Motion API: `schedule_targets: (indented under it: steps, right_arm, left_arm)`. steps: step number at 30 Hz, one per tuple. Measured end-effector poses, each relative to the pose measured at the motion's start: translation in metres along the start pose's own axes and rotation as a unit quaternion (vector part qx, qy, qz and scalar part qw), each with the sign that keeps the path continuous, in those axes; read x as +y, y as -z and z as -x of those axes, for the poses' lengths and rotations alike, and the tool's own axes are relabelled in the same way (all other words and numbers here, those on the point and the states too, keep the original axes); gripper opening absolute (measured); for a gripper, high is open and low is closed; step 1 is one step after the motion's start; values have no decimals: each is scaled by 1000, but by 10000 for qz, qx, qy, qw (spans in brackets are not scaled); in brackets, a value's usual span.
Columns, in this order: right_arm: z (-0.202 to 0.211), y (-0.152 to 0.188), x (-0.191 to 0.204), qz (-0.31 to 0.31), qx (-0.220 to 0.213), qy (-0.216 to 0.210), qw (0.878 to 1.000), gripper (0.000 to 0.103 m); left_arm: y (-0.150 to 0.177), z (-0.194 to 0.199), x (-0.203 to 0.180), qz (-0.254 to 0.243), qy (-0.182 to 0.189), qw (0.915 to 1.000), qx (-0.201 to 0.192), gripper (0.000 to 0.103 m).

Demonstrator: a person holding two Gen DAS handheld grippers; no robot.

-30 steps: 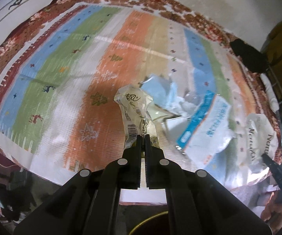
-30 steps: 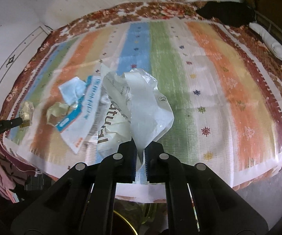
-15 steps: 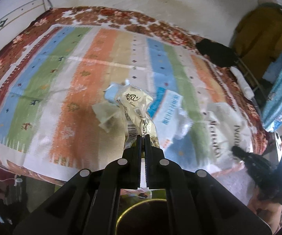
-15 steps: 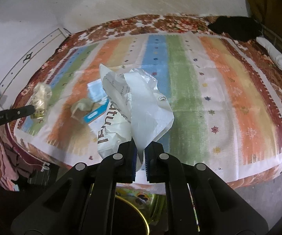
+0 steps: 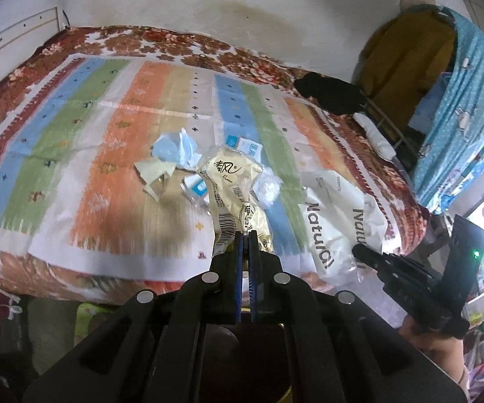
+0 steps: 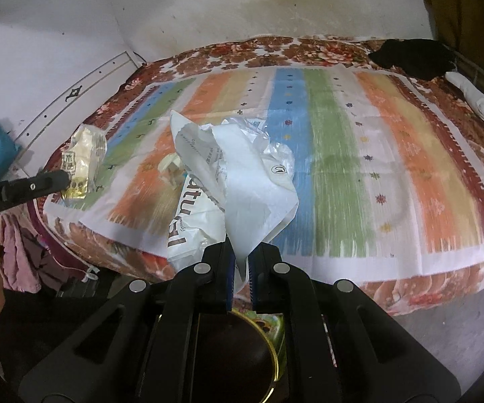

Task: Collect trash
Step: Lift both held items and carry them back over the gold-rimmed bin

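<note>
My left gripper [image 5: 246,235] is shut on the bottom end of a yellow printed wrapper [image 5: 233,184], held off the striped blanket. Seen from the right wrist, the left gripper [image 6: 64,178] reaches in from the left with the same wrapper [image 6: 85,158]. My right gripper [image 6: 240,255] is shut on a crumpled white "Natural" bag [image 6: 242,174]. From the left wrist, the right gripper [image 5: 357,252] is at the right with that bag [image 5: 336,221] hanging. A blue crumpled scrap [image 5: 174,146], a cream scrap [image 5: 156,173] and a blue-white packet [image 5: 194,189] lie on the bed.
A dark round bin with a gold rim [image 6: 275,356] sits on the floor under both grippers, by the bed's near edge [image 6: 409,288]. A black cloth [image 6: 413,57] and a white roll [image 6: 473,97] lie at the far right corner. A blue curtain [image 5: 460,100] hangs right.
Both grippers have drawn back from the bed toward its near edge and risen a little, each carrying its piece. The bin's rim has come into view below them.
</note>
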State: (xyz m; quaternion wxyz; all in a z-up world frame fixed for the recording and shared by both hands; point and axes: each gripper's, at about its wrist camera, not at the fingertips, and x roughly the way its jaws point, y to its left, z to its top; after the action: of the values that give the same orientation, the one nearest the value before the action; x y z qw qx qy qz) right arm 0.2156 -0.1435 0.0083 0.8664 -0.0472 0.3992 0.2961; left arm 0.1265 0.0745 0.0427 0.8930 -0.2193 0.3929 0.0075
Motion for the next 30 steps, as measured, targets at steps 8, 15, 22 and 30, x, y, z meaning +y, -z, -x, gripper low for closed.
schedule_targets:
  steps: [8,15,22,30]
  right_arm:
    - [19,34,2,-138,-22,-279,9995,6]
    - [24,57,15,-24,79,-272,9996,6]
    - [27,83,25,50,266,-306,9992,6]
    - [24,110,32,-30,546,-48,9985,6]
  left_arm:
    - [31,15,-2,-163,321,9993,-71,2]
    - [54,23,-2,-207,434,9988,-90,2]
    - [80,30,-3,-258,439,9987,-67,2]
    - [110,29,-3,-200,451,9987,139,2]
